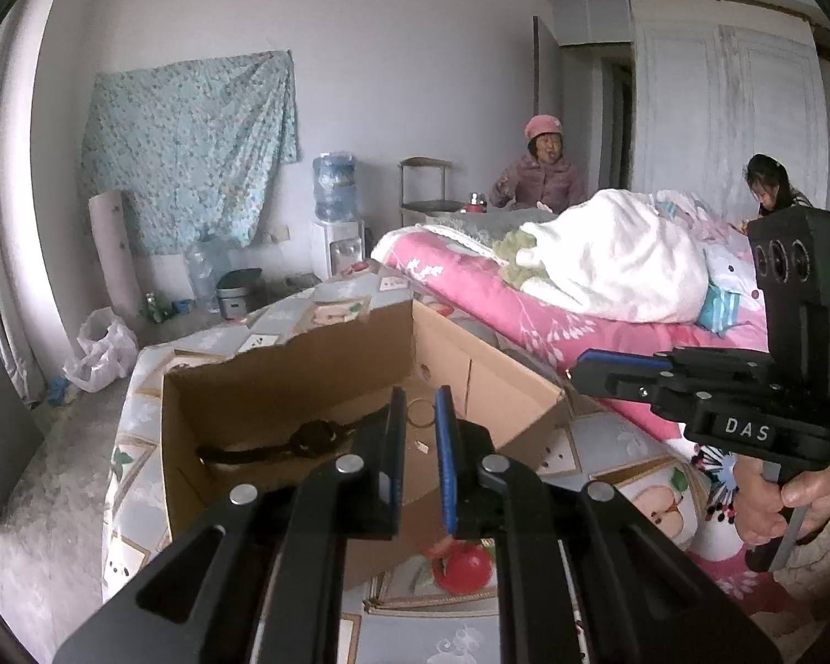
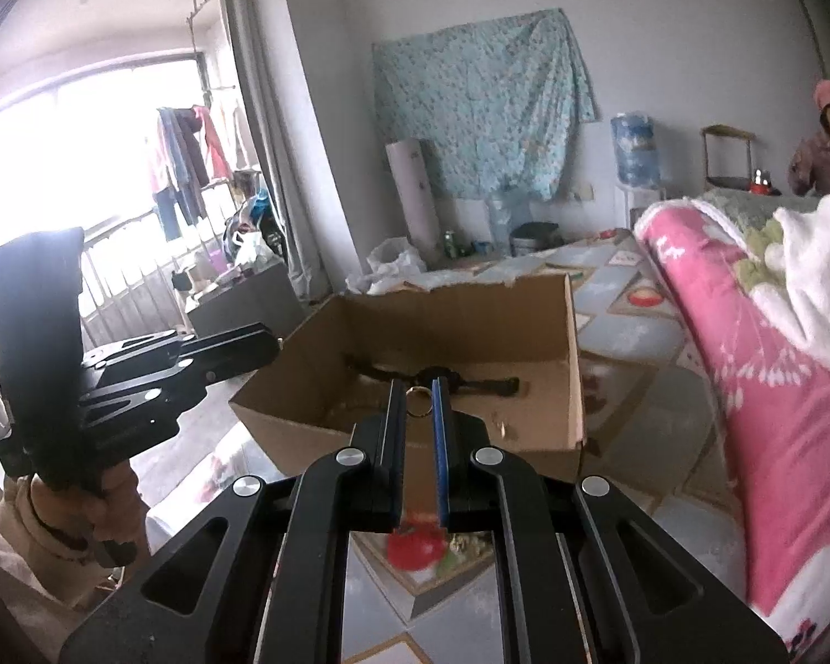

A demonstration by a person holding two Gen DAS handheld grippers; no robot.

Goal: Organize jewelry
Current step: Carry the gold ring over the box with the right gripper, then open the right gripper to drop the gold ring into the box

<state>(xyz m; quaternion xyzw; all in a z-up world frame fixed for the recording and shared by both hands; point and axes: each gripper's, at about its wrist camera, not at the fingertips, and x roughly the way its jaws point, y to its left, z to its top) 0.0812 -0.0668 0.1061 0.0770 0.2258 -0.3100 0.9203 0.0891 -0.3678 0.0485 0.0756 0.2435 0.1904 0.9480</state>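
Both the left tongs point(image 1: 419, 404) and the right tongs point(image 2: 418, 395) are pressed together, empty. Just beyond their tips, a black wristwatch point(image 1: 310, 439) and a gold ring point(image 2: 418, 404) lie inside the open cardboard box point(image 2: 572, 343).

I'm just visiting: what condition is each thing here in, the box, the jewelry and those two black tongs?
cardboard box: open at the top, back rim torn.
watch: lying on the box floor, strap stretched out.
ring: lying loose on the box floor beside the watch, not held.
left gripper: jaws nearly together, gripping nothing.
right gripper: jaws nearly together, gripping nothing.
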